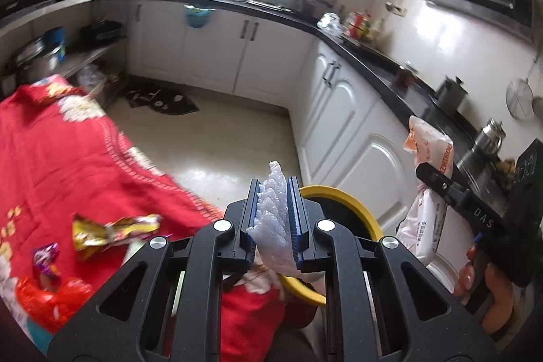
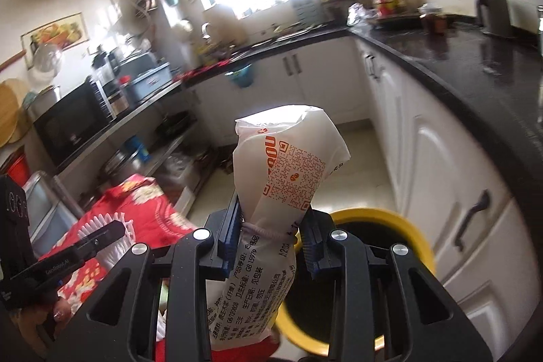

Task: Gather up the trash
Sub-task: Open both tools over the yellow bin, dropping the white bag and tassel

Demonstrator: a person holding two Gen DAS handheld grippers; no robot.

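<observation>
two hand-held tools are each clamped on a piece of trash in a kitchen. left tool (image 1: 274, 219) grips a crumpled white foam net (image 1: 273, 212) between its blue pads, the net poking out past the tips. right tool (image 2: 271, 240) squeezes a white plastic wrapper (image 2: 288, 165) with orange print at its waist — most of it stands above the jaws. just beyond and below both tools sits a yellow-rimmed bin (image 2: 412, 226), mouth open and dark. a red-clothed tabletop (image 1: 68, 158) lies to the left, carrying snack wrappers (image 1: 112, 231); white cabinets (image 1: 356, 138) close in on the right, with bare floor (image 1: 217, 138) between.
</observation>
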